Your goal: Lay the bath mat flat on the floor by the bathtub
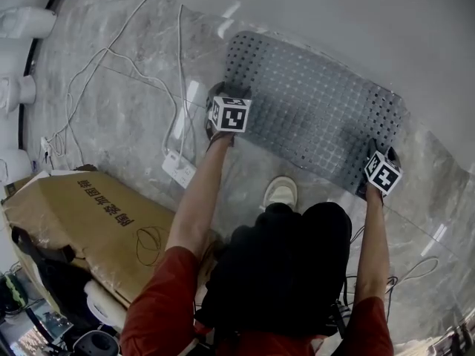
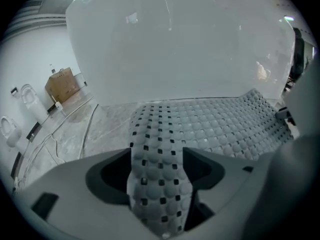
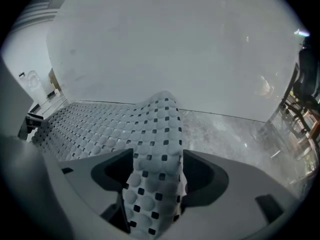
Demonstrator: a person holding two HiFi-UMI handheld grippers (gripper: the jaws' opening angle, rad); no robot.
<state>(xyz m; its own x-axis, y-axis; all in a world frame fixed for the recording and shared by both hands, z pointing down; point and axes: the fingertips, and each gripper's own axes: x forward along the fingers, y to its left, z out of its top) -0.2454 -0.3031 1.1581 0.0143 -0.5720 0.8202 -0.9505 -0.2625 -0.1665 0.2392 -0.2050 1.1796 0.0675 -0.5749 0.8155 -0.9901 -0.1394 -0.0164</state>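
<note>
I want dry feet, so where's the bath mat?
Head view, upper middle: the bath mat lies on the marble floor beside the white bathtub, just past the person's shoe.

The grey marble floor (image 1: 126, 117) carries a grey perforated mat (image 1: 312, 110). It spreads out ahead of both sets of fingers, up against the white tub wall (image 1: 356, 21). Most of it lies flat, but its near edge does not. One fold stands up between the left fingers (image 2: 210, 166) and another between the right fingers (image 3: 205, 176). White cables (image 1: 89, 73) trail over the floor out to the left of the left fingers. They lead to a power strip (image 1: 179, 168) just behind those fingers and to their left. A cardboard box (image 1: 89, 221) lies further back on that side. A shoe (image 1: 281, 192) stands between the two sets of fingers, just behind the mat's edge.
</note>
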